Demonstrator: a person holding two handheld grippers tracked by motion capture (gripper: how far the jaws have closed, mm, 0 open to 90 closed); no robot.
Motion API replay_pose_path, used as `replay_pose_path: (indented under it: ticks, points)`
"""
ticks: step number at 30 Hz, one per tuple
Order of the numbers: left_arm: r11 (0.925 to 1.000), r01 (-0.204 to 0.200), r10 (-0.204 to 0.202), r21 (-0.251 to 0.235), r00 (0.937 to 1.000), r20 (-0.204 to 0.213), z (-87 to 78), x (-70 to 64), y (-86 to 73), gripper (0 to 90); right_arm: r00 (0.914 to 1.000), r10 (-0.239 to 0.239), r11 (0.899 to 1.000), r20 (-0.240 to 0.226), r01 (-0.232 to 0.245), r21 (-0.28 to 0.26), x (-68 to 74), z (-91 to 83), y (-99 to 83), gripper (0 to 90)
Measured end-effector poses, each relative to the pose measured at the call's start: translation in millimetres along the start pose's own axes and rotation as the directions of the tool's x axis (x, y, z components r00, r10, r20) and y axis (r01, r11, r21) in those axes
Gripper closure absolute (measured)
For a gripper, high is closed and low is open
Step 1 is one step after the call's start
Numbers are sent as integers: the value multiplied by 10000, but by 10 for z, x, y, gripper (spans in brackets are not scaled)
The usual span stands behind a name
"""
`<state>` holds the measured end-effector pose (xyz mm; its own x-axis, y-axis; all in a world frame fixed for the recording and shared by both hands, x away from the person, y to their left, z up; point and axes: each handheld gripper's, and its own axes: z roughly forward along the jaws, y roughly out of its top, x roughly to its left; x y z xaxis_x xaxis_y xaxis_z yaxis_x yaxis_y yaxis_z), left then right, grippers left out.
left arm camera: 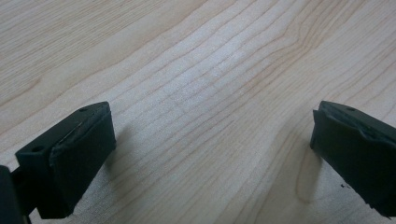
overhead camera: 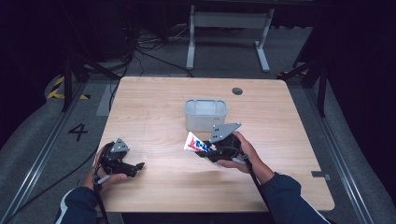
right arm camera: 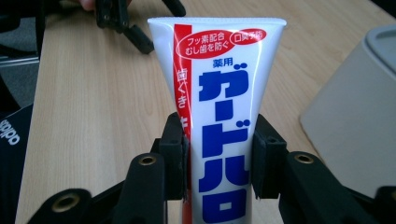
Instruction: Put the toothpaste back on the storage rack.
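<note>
1. Nearest me, the left tongs (overhead camera: 122, 164) rest low on the table (overhead camera: 154, 100) at about 8 o'clock, jaws spread wide with nothing between them.
2. The right tongs (overhead camera: 205, 150) sit near the middle, a little toward 5 o'clock, clamped on a tube (overhead camera: 196, 144) held just off the wood.
3. Beyond the tube, toward 12 o'clock and close by, stands a grey bin (overhead camera: 206, 114), open on top.
4. I judge the step in hand to be carrying the tube; dropping it in the bin looks like the aim.
5. The next move calls for lifting the tube over the near wall of the bin, then letting go.
6. The right gripper view shows the grip plainly: pads (right arm camera: 176, 154) squeeze the tube (right arm camera: 219, 116) from both sides, and its print is readable.
7. The left gripper view shows bare wood between the spread left jaws.
</note>
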<state>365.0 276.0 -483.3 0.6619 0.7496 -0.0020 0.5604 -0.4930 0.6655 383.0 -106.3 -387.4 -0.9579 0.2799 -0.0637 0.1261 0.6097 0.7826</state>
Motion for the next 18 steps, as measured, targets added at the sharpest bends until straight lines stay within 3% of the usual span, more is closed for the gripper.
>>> replay_pose_path:
  ticks: [8, 18]
  points:
    - [10000, -3, 3, 12, 10000, 6, -1, 0, 0, 4, 9988, 100, 9980, 477, -69, -629, -62, -106, 97, 639]
    - [10000, -11, 11, 23, 10000, 8, -2, 1, 1, 4, 9951, 135, 9945, 979, -33, -1044, -168, -190, 269, 631]
